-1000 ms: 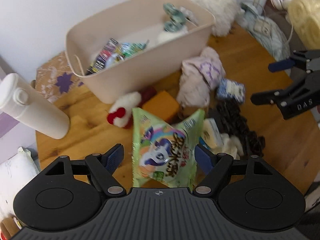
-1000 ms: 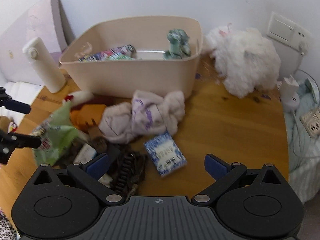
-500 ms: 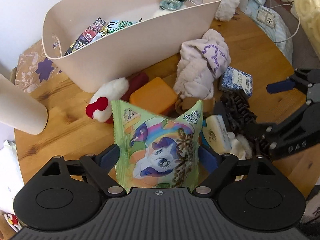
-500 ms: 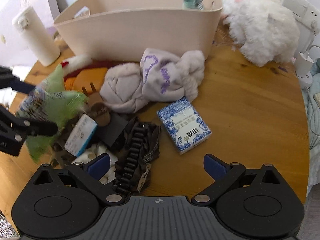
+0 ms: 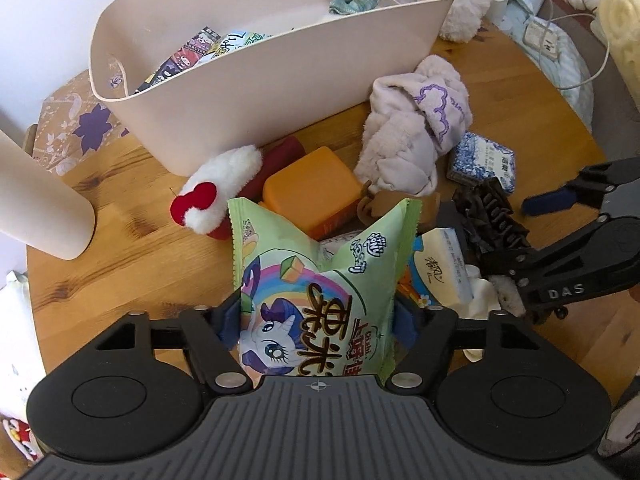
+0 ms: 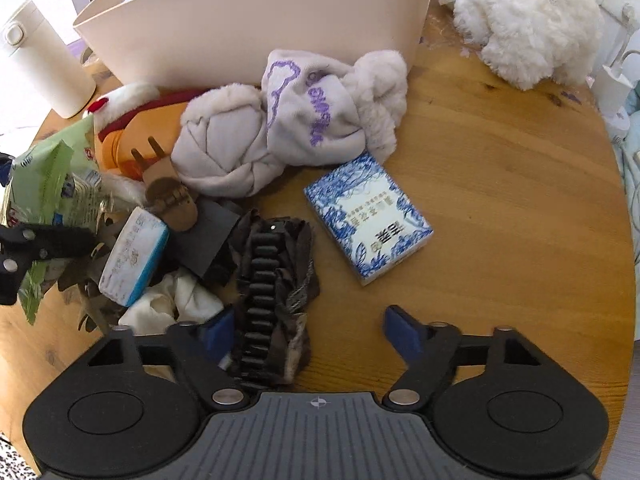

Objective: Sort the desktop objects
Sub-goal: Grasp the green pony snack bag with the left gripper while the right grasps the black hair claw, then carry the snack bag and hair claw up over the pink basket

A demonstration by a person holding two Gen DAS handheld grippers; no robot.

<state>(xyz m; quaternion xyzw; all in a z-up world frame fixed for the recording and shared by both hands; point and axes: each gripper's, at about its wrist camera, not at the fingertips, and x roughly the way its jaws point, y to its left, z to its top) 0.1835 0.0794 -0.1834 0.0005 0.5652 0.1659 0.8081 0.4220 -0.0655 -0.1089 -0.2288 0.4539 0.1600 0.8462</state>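
Observation:
My left gripper [image 5: 316,318] points down at the pile, its jaws closing; both blue pads press the sides of an upright green snack bag [image 5: 320,292] printed with a cartoon pony. My right gripper [image 6: 310,334] is also closing, with a black ribbed hair clip wrapped in dark fabric [image 6: 272,288] lying between its jaws. That clip touches the left pad, while the right pad stands apart over bare wood. In the left wrist view the right gripper [image 5: 506,232] hovers over the same dark clip [image 5: 492,216]. The beige bin [image 5: 280,72] behind holds snack packets and a green scrunchie.
The round wooden table [image 6: 500,200] carries a blue-and-white box [image 6: 368,224], a lilac-trimmed plush cloth [image 6: 280,128], an orange block [image 5: 312,192], a white plush with a red bow [image 5: 216,196] and a tissue pack [image 6: 132,256]. A white bottle [image 5: 36,200] stands left, a fluffy white toy [image 6: 528,24] back right.
Both grippers have dropped toward the pile and narrowed. The left pads have closed in on the green bag; the dark clip now lies between the right jaws.

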